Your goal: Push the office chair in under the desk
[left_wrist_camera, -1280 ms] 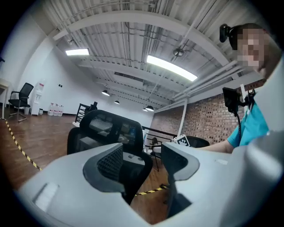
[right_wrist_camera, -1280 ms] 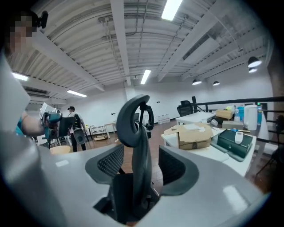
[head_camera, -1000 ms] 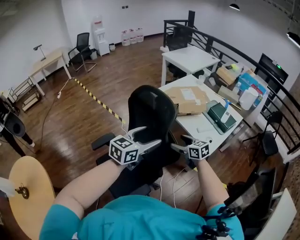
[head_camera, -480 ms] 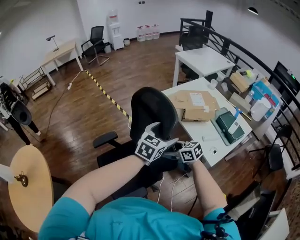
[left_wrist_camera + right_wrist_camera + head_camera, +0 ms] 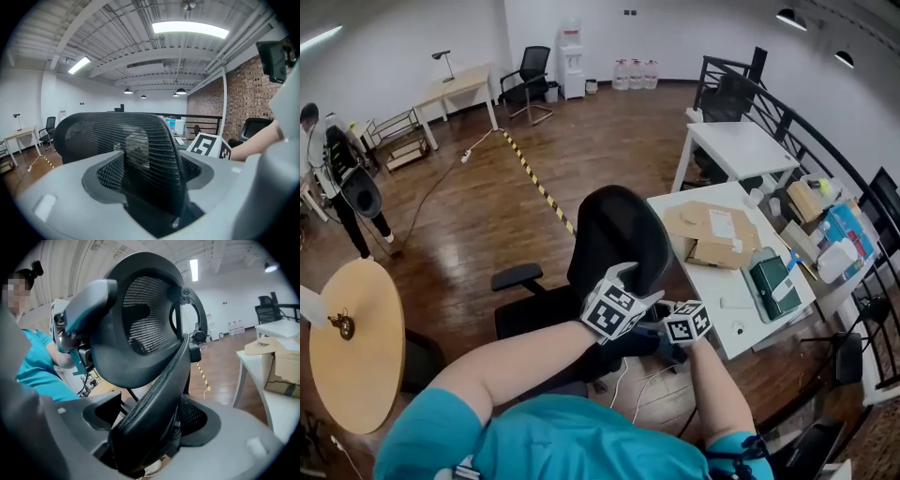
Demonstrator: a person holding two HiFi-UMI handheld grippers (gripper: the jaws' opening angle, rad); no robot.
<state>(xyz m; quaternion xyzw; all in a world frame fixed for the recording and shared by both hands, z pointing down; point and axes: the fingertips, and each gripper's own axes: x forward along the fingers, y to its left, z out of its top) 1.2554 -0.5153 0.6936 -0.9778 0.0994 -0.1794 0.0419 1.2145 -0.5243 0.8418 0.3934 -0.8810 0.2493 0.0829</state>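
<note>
Left gripper [image 5: 149, 187]: my jaws have just been closing and are now clenched on the chair [image 5: 614, 230]. The left edge of its black mesh back runs upright between them and fills the gap. The mesh rises well above the jaws and curves away to their left.

Chair: it stands straight ahead of both pairs of jaws with its back toward me. Its seat is out in the open on the wood floor [image 5: 487, 216], not under the desk [image 5: 727, 298]. One armrest [image 5: 517, 276] juts out to the left of my left jaws.

Right gripper [image 5: 150, 437]: jaws wide and grasping the other edge of the chair's back. The padded rim slants between them from lower left to upper right, with the headrest above.

Desk: white, beyond and to the right of my right jaws, just beside the chair. A cardboard box [image 5: 717, 239] lies on its top.
</note>
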